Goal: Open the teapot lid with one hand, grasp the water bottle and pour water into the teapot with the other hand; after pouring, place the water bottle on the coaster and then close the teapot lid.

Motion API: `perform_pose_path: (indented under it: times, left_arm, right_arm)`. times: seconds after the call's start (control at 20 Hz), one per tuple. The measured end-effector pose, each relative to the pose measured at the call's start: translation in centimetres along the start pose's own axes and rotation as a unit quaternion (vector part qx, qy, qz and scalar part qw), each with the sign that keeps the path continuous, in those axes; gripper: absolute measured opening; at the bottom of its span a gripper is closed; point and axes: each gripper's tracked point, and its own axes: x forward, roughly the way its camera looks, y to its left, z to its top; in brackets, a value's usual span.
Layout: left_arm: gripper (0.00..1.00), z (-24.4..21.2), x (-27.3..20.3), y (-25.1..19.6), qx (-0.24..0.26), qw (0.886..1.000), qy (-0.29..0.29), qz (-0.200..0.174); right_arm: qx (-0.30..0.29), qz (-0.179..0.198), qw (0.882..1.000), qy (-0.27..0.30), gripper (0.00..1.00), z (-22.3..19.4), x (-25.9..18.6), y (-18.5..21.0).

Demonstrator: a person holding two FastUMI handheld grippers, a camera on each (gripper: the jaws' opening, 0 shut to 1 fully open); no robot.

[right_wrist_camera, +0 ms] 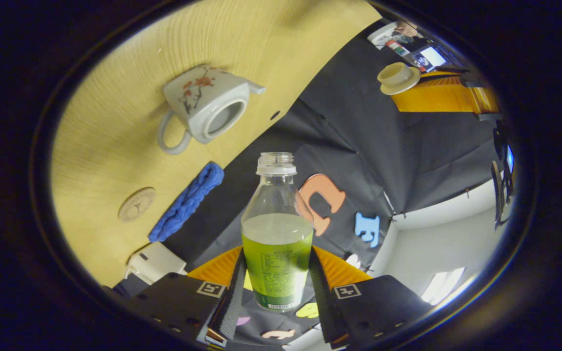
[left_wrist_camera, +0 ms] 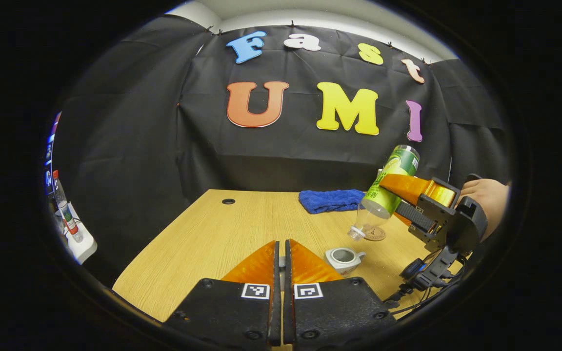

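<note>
The right claw (right_wrist_camera: 276,287) pinches the water bottle (right_wrist_camera: 277,234) around its labelled body, one finger on each side. The bottle is uncapped and tilted, its long axis slanting neck-down toward the table (left_wrist_camera: 203,234), with the mouth above and just behind the open teapot (left_wrist_camera: 343,259). The left claw (left_wrist_camera: 282,263) is pressed together on the lid (right_wrist_camera: 398,78), held aloft. Pouring seems to be in hand; next, the mouth must line up over the pot's opening. The coaster (left_wrist_camera: 375,234) lies beneath the bottle's neck.
</note>
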Motion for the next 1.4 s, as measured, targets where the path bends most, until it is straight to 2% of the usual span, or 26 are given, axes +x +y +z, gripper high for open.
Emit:
perform_pose_path:
  times: [0.05, 0.1, 0.15, 0.25, 0.3, 0.4, 0.5, 0.55, 0.7, 0.8, 0.9, 0.95, 1.05, 1.1, 1.25, 1.3, 1.35, 1.4]
  left_arm:
    - [0.05, 0.0, 0.0, -0.1, 0.002, 1.000, 0.001, 0.000]
    - [0.05, 0.0, -0.1, -0.1, 0.002, 1.000, 0.000, 0.001]
    - [0.05, 0.3, 0.0, -0.2, 0.002, 1.000, -0.001, 0.003]
    - [0.05, 0.4, 0.1, -0.2, 0.003, 1.000, -0.006, 0.005]
    - [0.05, 0.5, 0.2, -0.4, 0.003, 1.000, -0.007, 0.006]
    - [0.05, 0.7, 0.3, -0.4, 0.004, 1.000, -0.011, 0.008]
    - [0.04, 0.9, 0.6, -1.1, -0.001, 1.000, -0.013, 0.004]
    - [0.04, 0.9, 0.7, -1.4, -0.003, 1.000, -0.014, 0.000]
    - [0.04, 1.2, 0.8, -2.6, -0.005, 1.000, -0.015, -0.009]
    - [0.04, 2.2, 0.3, -2.9, 0.001, 1.000, -0.026, -0.005]
    - [0.04, 2.9, -0.3, -3.3, 0.003, 0.999, -0.039, -0.007]
    - [0.04, 3.4, -0.6, -3.4, 0.003, 0.999, -0.046, -0.008]
    - [0.04, 4.6, -1.4, -3.0, 0.002, 0.998, -0.062, 0.005]
    - [0.04, 5.3, -1.8, -2.8, 0.001, 0.997, -0.074, 0.012]
    - [0.04, 6.7, -3.0, -3.0, 0.000, 0.995, -0.098, 0.016]
    - [0.04, 7.0, -3.3, -3.1, 0.003, 0.994, -0.104, 0.016]
    - [0.04, 7.2, -3.5, -3.1, 0.005, 0.994, -0.107, 0.016]
    - [0.04, 7.3, -3.5, -3.3, 0.005, 0.994, -0.109, 0.014]
  right_arm:
    - [0.025, -0.002, 1.000, -0.001, 0.68, -0.2, 0.4, 0.8]
    - [0.049, 0.000, 0.999, 0.000, 0.65, -0.6, 0.4, 1.4]
    - [0.079, 0.000, 0.997, 0.000, 0.68, -1.0, 0.3, 2.0]
    - [0.146, 0.009, 0.989, 0.011, 0.65, -2.2, 0.3, 3.7]
    - [0.182, 0.014, 0.983, 0.018, 0.68, -2.9, 0.2, 4.4]
    - [0.270, 0.025, 0.962, 0.037, 0.68, -4.4, 0.1, 6.0]
    - [0.360, 0.045, 0.930, 0.060, 0.69, -5.5, -0.1, 7.4]
    - [0.407, 0.053, 0.909, 0.070, 0.69, -6.0, -0.4, 7.9]
    - [0.532, 0.078, 0.837, 0.097, 0.68, -7.1, -0.2, 9.2]
    - [0.592, 0.098, 0.793, 0.106, 0.68, -7.3, -0.1, 10.2]
    - [0.645, 0.098, 0.748, 0.119, 0.65, -8.3, -0.1, 10.6]
    - [0.673, 0.097, 0.723, 0.126, 0.68, -9.2, -0.1, 10.7]
    - [0.731, 0.101, 0.661, 0.134, 0.65, -9.9, 0.2, 11.3]
    - [0.756, 0.104, 0.631, 0.135, 0.68, -10.1, 0.5, 11.4]
    - [0.812, 0.124, 0.552, 0.147, 0.68, -9.7, 1.0, 11.9]
    - [0.826, 0.134, 0.528, 0.144, 0.65, -9.0, 1.6, 12.0]
    - [0.838, 0.142, 0.506, 0.142, 0.68, -8.6, 2.0, 12.0]
    - [0.848, 0.148, 0.489, 0.140, 0.65, -8.0, 2.3, 12.0]
